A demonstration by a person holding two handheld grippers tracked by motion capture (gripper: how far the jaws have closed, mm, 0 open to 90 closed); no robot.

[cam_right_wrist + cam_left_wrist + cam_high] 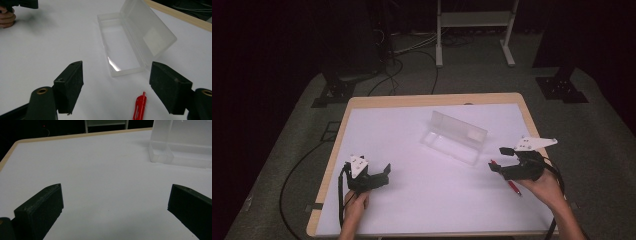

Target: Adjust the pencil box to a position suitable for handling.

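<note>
A clear plastic box lies open near the middle of the white table, its lid tilted up toward the far side. It looks empty in the right gripper view, where the box sits just ahead. A red pen lies on the table at the right, partly under my right gripper. In the right gripper view the pen rests between the jaws, low in the frame. That gripper is open. My left gripper is open over bare table at the front left, with the box ahead to its right.
The other hand shows at the top left of the right gripper view. Beyond the table, black cables run over grey floor, a white frame stands at the back, and black stand bases flank the far corners.
</note>
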